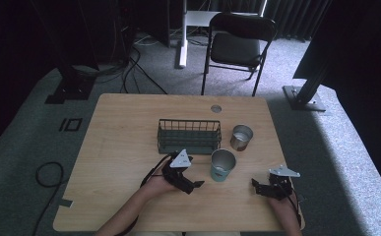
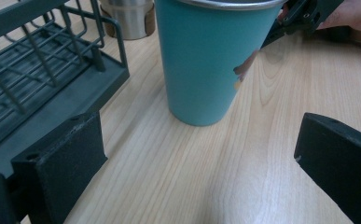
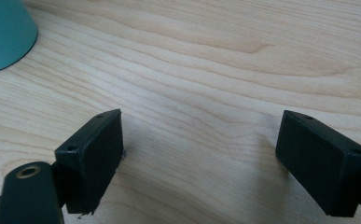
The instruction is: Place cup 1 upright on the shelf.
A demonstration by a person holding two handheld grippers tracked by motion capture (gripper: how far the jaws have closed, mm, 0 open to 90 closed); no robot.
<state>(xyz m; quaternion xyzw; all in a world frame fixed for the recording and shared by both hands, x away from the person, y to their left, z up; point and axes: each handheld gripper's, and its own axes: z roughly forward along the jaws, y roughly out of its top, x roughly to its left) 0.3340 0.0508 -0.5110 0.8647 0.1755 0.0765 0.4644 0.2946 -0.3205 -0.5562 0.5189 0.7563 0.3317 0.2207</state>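
Your left gripper (image 1: 190,183) sits fingers spread, facing the teal cup (image 1: 223,165) upright on the worktop (image 1: 129,128) just before the rack (image 1: 189,136). Right gripper (image 1: 263,187) spread too, holding nothing. Looks like the approach: next, straddle the cup squarely before closing.

Teal cup (image 2: 201,60) close before basket (image 2: 38,79)

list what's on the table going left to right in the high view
left gripper → wire basket → teal cup → steel cup → right gripper
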